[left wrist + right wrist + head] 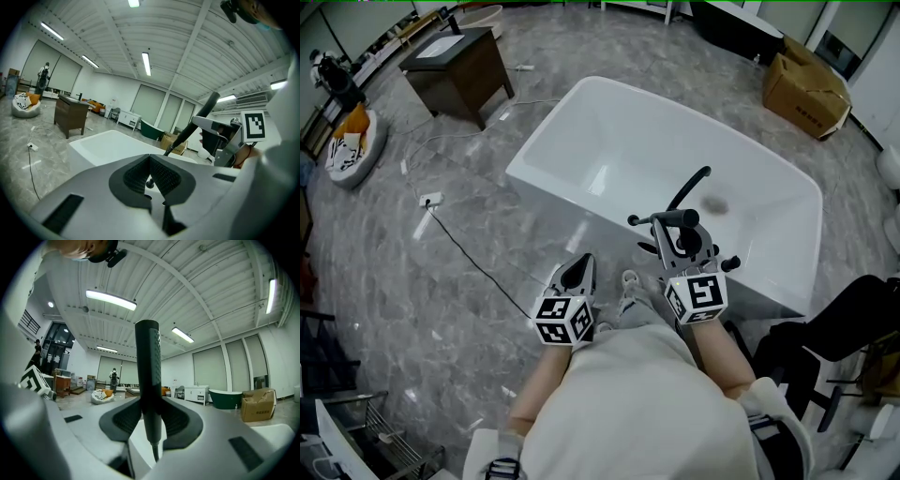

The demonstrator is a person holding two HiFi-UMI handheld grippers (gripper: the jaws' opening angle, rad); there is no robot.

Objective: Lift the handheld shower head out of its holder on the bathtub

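The white bathtub (546, 155) stands on the grey marble floor, with a black curved spout (692, 183) rising at its near rim. The right gripper (680, 234) hangs over that near rim, its jaws pinching the black handheld shower head (667, 218) around the middle of its handle. In the right gripper view the shower head (149, 376) stands upright between the pads, with its thin hose leaving from the lower end. I cannot make out the holder on the bathtub. The left gripper (577, 272) sits just outside the near rim, to the left of the right one. Its jaws are pressed together with nothing between them (150, 171). A dark wooden cabinet (455, 70) stands beyond the bathtub's far left corner, and a cardboard box (806, 89) beyond its far right corner.
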